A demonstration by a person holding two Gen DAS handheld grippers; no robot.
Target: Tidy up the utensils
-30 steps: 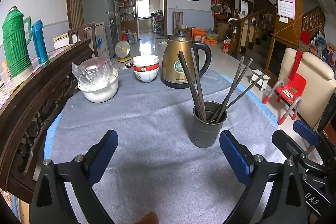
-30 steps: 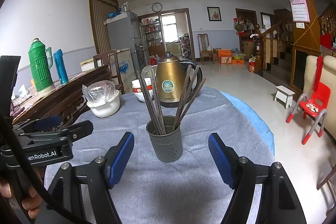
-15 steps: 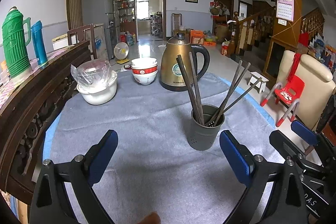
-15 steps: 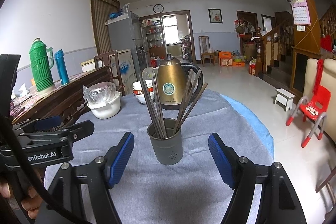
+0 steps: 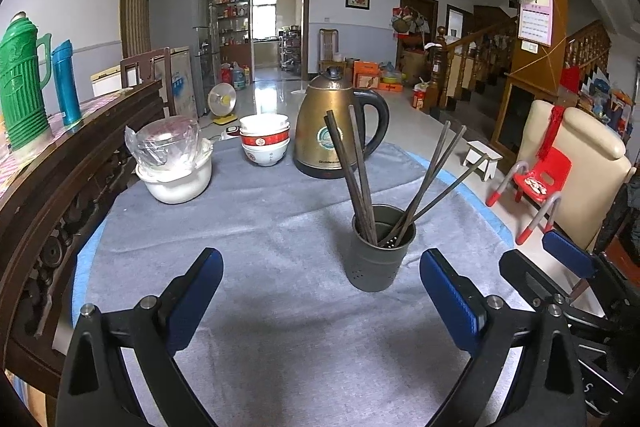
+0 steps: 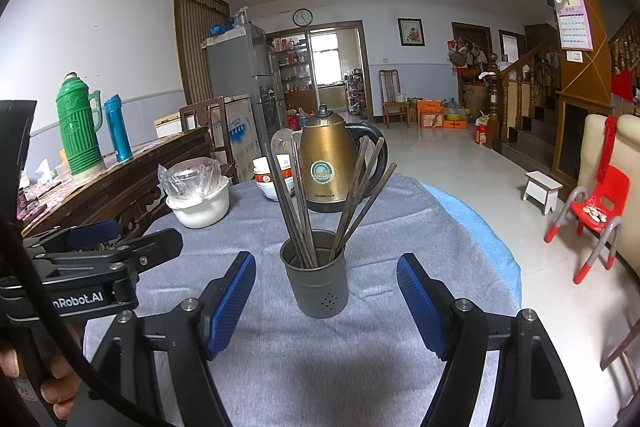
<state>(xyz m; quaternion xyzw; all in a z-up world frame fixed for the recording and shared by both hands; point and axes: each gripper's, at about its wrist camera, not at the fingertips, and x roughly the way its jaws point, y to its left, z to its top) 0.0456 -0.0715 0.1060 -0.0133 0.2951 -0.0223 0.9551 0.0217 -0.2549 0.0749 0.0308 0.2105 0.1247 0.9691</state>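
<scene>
On grey cloth, with both grippers, left [image 5: 320, 291] and right [image 6: 326, 293], spread wide and empty, approach chopsticks [image 6: 304, 215] in grey holder [image 6: 316, 281] squarely, pinch 1 near its top, lift straight.

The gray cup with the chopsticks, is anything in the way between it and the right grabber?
No, nothing visible. The gray cup stands alone on the cloth, just ahead of the open right gripper. The kettle and bowls sit behind the cup, out of the way.
</scene>
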